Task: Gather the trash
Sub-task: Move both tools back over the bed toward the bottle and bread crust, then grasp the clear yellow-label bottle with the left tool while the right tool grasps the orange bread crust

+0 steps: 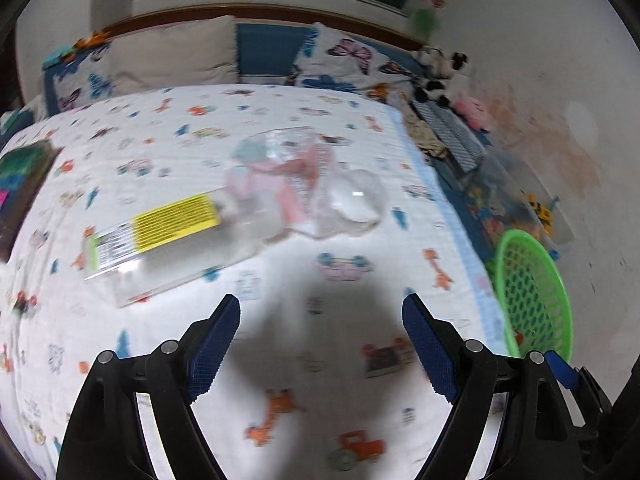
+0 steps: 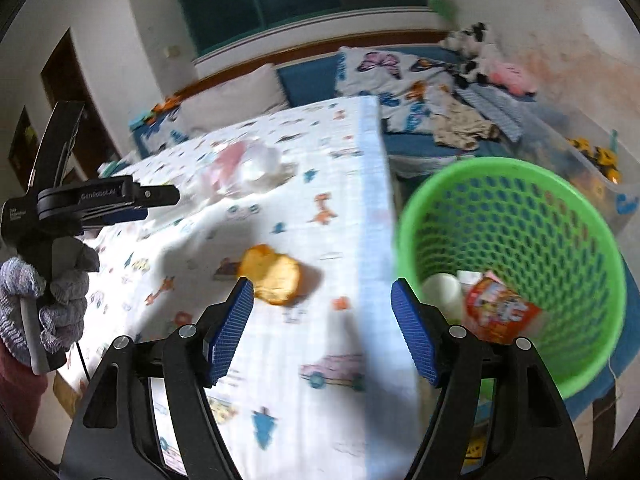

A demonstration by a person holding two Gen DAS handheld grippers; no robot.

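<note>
Lying crumpled: clear plastic packaging (image 1: pixel 240 208), yellow-labelled.

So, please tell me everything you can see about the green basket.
The green basket looks like plastic, round, with a solid rim and walls pierced by a mesh of small holes. It stands beside the bed's right edge, tilted toward the right wrist camera. Inside lie a red printed wrapper and a white bottle-like item. Neither gripper touches it; what it stands on is hidden.
</note>
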